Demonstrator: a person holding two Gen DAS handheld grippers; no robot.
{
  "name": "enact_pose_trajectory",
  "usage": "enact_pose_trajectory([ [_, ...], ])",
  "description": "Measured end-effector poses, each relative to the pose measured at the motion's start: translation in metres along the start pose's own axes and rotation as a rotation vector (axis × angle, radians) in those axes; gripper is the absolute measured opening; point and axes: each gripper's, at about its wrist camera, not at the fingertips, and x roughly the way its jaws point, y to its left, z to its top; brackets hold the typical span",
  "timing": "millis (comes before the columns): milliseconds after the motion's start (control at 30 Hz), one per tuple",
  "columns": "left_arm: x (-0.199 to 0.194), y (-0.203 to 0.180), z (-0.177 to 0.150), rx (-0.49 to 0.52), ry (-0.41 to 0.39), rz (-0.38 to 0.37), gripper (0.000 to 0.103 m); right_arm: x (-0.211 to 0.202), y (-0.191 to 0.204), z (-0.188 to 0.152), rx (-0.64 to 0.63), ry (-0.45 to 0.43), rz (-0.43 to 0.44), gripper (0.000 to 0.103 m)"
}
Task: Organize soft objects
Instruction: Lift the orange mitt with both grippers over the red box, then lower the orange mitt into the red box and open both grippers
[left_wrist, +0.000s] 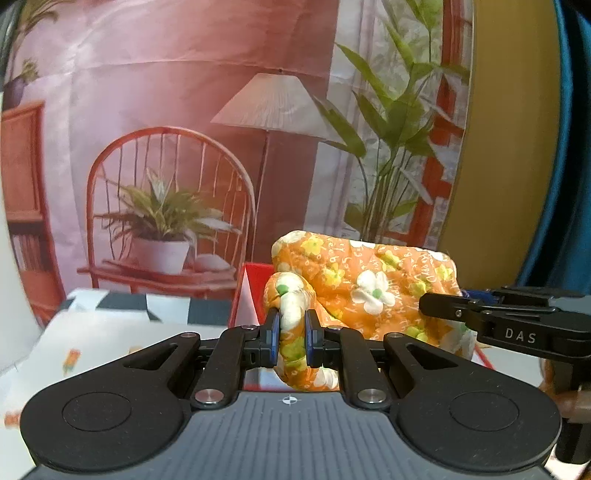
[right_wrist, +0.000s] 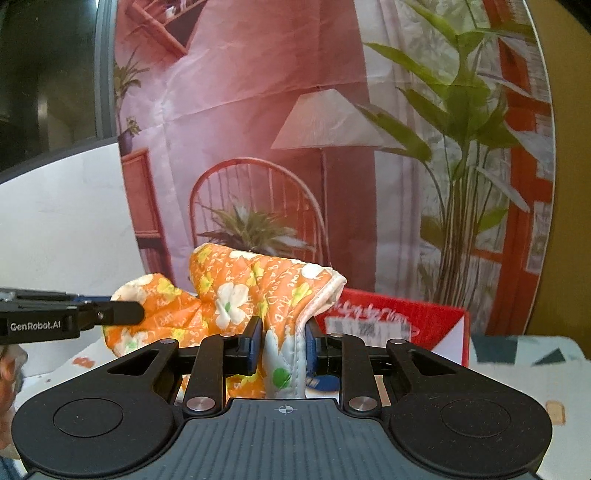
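Both grippers hold one orange flowered cloth (left_wrist: 365, 291) up off the table (left_wrist: 110, 343), so I judge the sorting mid-way: it is lifted but not yet set down or folded. The left gripper (left_wrist: 291, 338) pinches one bunched edge, jaws nearly together. The right gripper (right_wrist: 283, 345) pinches the white-trimmed edge likewise. Just behind stands a red box (right_wrist: 424, 325), perhaps its destination.

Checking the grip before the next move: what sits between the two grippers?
Only the orange floral mitt: left gripper pinches one end, right gripper the other. Both wrist views show it.
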Motion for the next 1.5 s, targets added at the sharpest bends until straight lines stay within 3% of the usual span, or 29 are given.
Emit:
enact_pose_trajectory([
  [200,0.053,-0.008,0.017,0.052,0.054,0.025,0.014,0.041,-0.025,0.006,0.004,0.018,-0.038,0.021],
  [300,0.079,-0.009,0.017,0.054,0.122,0.014,0.014,0.062,-0.034,0.002,-0.007,0.054,-0.056,0.021],
  [500,0.120,-0.007,0.000,0.050,0.306,-0.010,0.014,0.094,-0.045,-0.021,0.001,0.196,-0.060,0.021],
  [667,0.131,-0.006,-0.015,0.043,0.399,-0.049,0.015,0.110,-0.060,-0.037,0.144,0.314,-0.045,0.021],
  [933,0.134,-0.006,-0.017,0.063,0.416,-0.055,0.017,0.120,-0.056,-0.041,0.159,0.402,-0.064,0.019],
  [1000,0.133,-0.008,-0.015,0.073,0.408,-0.055,0.020,0.123,-0.055,-0.040,0.157,0.420,-0.069,0.019],
  [1133,0.126,-0.008,-0.010,0.071,0.380,-0.055,0.041,0.125,-0.054,-0.040,0.141,0.458,-0.073,0.019],
  [1300,0.109,-0.004,-0.002,0.065,0.338,-0.044,0.045,0.128,-0.048,-0.041,0.101,0.497,-0.104,0.020],
  [1500,0.086,0.002,0.003,0.057,0.299,-0.032,0.046,0.117,-0.039,-0.036,0.055,0.458,-0.172,0.034],
])
